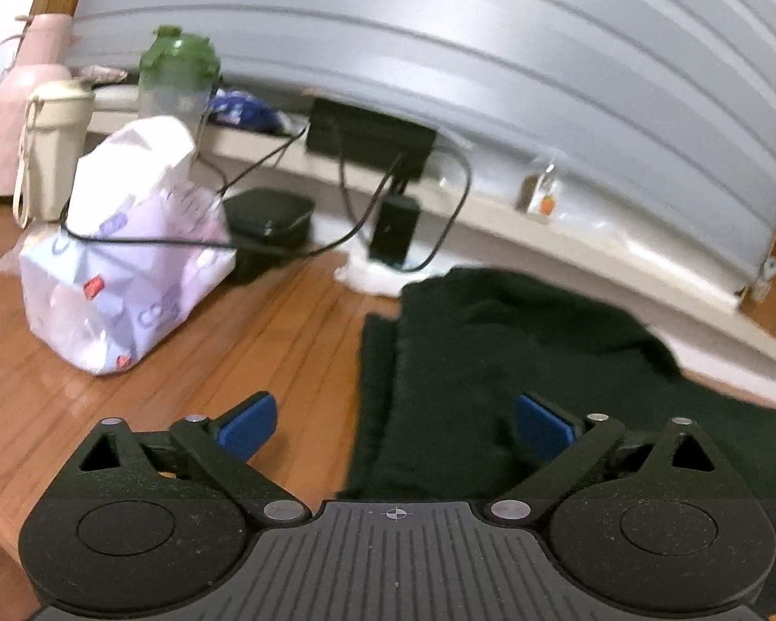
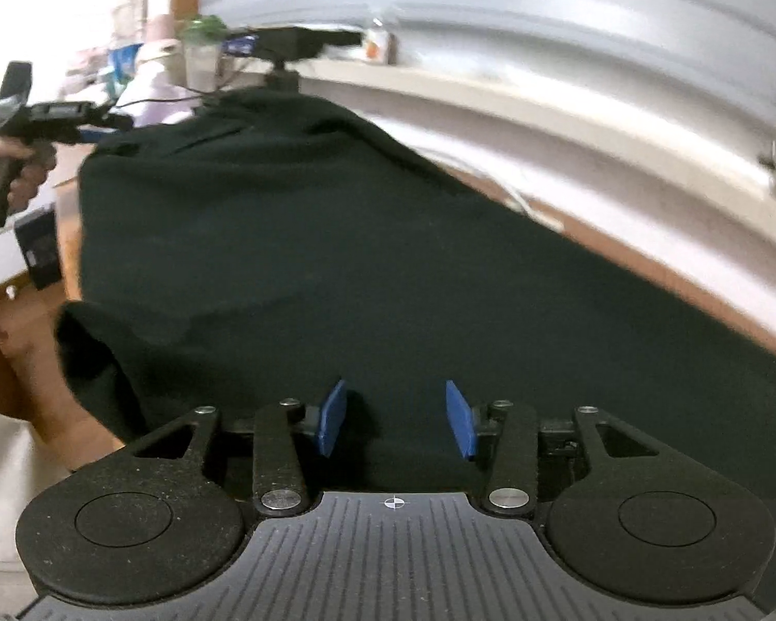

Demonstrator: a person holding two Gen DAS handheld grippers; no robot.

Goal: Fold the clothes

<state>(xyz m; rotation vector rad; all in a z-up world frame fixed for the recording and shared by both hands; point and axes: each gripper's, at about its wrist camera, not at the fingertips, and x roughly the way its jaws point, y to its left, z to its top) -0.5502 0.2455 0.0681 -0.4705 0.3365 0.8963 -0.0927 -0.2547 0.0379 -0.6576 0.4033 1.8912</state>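
Dark green garment (image 2: 367,259) lies spread across the wooden tabletop (image 1: 181,362), reaching toward its far edge under the window sill. Left tool (image 1: 396,427) stands spread wide over the cloth's left border, gripping nothing. Right tool (image 2: 396,419) hovers half spread above the near hem, nothing pinched. Each tool should probably settle squarely on an edge and bite through a full layer before lifting, keeping clear of the plastic bag (image 1: 129,259).

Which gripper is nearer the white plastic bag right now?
Left. The left gripper is open over the dark garment's edge, with the bag just ahead to its left. The right gripper sits over the garment's opposite end, bag far beyond.
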